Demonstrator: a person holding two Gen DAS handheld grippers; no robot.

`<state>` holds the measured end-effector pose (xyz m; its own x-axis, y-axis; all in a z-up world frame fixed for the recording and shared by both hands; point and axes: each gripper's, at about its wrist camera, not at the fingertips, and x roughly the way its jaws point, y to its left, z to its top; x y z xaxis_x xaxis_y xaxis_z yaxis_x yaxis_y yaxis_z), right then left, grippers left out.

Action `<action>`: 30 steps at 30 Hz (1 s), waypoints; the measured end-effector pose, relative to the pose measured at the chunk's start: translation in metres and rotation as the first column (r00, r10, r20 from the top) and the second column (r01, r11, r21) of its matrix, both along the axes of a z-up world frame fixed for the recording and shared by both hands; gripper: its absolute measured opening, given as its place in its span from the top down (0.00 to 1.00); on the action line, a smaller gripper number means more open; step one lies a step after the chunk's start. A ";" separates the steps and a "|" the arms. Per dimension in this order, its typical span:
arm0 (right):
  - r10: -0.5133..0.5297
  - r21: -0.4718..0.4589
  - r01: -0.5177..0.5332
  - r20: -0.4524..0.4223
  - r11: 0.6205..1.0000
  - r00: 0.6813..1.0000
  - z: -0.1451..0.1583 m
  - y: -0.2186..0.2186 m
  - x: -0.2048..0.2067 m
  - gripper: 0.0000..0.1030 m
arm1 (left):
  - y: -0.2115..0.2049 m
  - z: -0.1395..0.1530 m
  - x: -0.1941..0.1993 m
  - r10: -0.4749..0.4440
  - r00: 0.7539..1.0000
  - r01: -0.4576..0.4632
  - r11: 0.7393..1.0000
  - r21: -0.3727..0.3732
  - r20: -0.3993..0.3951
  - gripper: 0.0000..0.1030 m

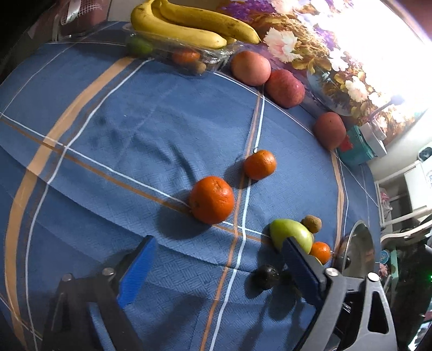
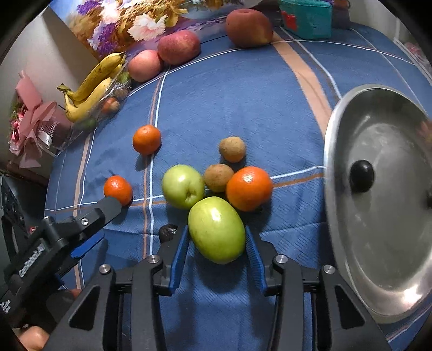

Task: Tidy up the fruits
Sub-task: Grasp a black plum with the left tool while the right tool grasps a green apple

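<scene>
Blue pads of the left gripper (image 1: 216, 270) fill the bottom of the left wrist view, spread wide with only the blue checked cloth (image 1: 121, 135) between them, so it grips nothing. Just above the gap, at centre, sits a large orange (image 1: 211, 199), with a smaller orange (image 1: 260, 164) up and to its right. Behind the right pad a green apple (image 1: 289, 233) shows, with a kiwi (image 1: 311, 224) and another small orange (image 1: 320, 251) beside it. A small dark fruit (image 1: 266, 276) lies at lower right; I cannot tell what kind. Three red apples (image 1: 284, 87) line the upper right, and bananas (image 1: 189, 24) rest on a clear tray (image 1: 213, 58) at the top.

From the right wrist view, the right gripper (image 2: 216, 243) at bottom centre has its blue pads close against both sides of a big green apple (image 2: 216, 233); they appear to touch it, though the contact is hard to confirm. Just above it cluster a second green apple (image 2: 183, 186), two kiwis (image 2: 218, 177), and an orange (image 2: 249, 188). A metal lid (image 2: 383, 243) with a black knob fills the right edge. At lower left the left gripper's finger tip reaches toward a small orange (image 2: 118, 189).
</scene>
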<state>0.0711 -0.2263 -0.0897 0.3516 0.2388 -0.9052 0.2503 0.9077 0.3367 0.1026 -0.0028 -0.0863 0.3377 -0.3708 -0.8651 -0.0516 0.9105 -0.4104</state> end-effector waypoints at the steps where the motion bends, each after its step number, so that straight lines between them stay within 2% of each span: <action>1: -0.006 -0.001 0.006 -0.005 1.000 1.000 0.001 -0.002 -0.002 0.57 | -0.003 0.000 0.000 -0.007 1.000 0.007 1.000 0.002 -0.002 0.13; 3: -0.022 0.007 0.022 -0.014 1.000 1.000 0.002 -0.007 -0.005 0.57 | -0.010 -0.002 0.001 -0.027 1.000 0.027 1.000 0.009 -0.007 0.15; 10: -0.077 0.032 0.077 -0.012 0.997 0.997 0.010 -0.030 -0.018 0.57 | -0.032 -0.006 -0.005 -0.092 0.995 0.092 0.996 0.003 -0.028 0.38; 14: -0.099 0.042 0.099 0.004 0.994 0.995 0.016 -0.039 -0.020 0.59 | -0.047 -0.005 -0.009 -0.141 0.990 0.142 0.990 0.015 -0.028 0.43; 16: -0.106 0.053 0.105 0.016 0.993 0.994 0.020 -0.043 -0.022 0.66 | -0.054 -0.005 -0.011 -0.164 0.986 0.164 0.986 0.023 -0.029 0.44; 19: -0.100 0.044 0.098 0.031 0.994 0.995 0.026 -0.045 -0.024 0.66 | -0.064 -0.005 -0.013 -0.198 0.980 0.199 0.978 0.057 -0.029 0.45; 25: -0.092 0.053 0.091 0.008 0.994 0.996 0.019 -0.044 -0.023 0.66 | -0.084 -0.010 -0.017 -0.255 0.967 0.256 0.956 0.140 -0.027 0.58; 30: -0.092 0.060 0.092 -0.002 0.994 0.996 0.017 -0.045 -0.023 0.66 | -0.103 -0.010 -0.016 -0.285 0.958 0.284 0.945 0.162 -0.019 0.61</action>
